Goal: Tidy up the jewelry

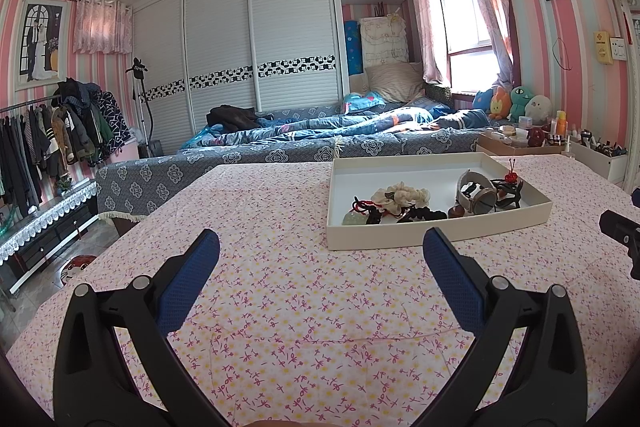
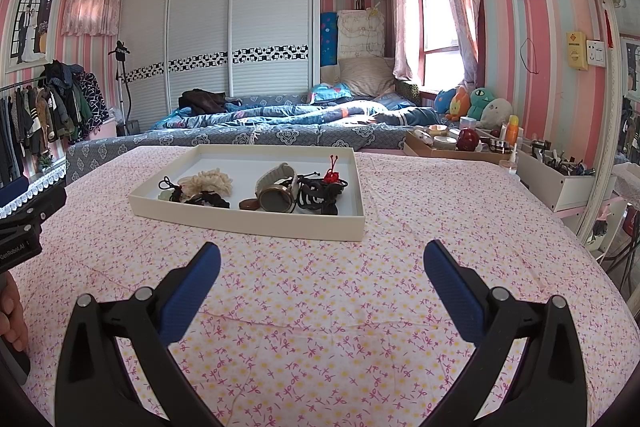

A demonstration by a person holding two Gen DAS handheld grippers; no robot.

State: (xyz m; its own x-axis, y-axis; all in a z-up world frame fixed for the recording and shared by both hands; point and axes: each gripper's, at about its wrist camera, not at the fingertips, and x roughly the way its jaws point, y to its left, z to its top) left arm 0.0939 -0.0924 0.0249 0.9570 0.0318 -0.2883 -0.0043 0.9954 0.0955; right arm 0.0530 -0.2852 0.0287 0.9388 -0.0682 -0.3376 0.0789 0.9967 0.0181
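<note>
Tongs (image 2: 322, 259) wide, tray (image 2: 256, 223) jewelry tangled.

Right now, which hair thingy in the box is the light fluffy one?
The cream scrunchie, in the tray's left half. The hair ties and claw clip around it are black.

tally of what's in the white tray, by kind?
In the tray:
Watch: 1
Cream scrunchie: 1
Black claw clip: 1
Red charm: 1
Brown bead: 1
Green stone: 1
Dark ties/cords: tangled, count unclear
Total: 6 countable
</note>
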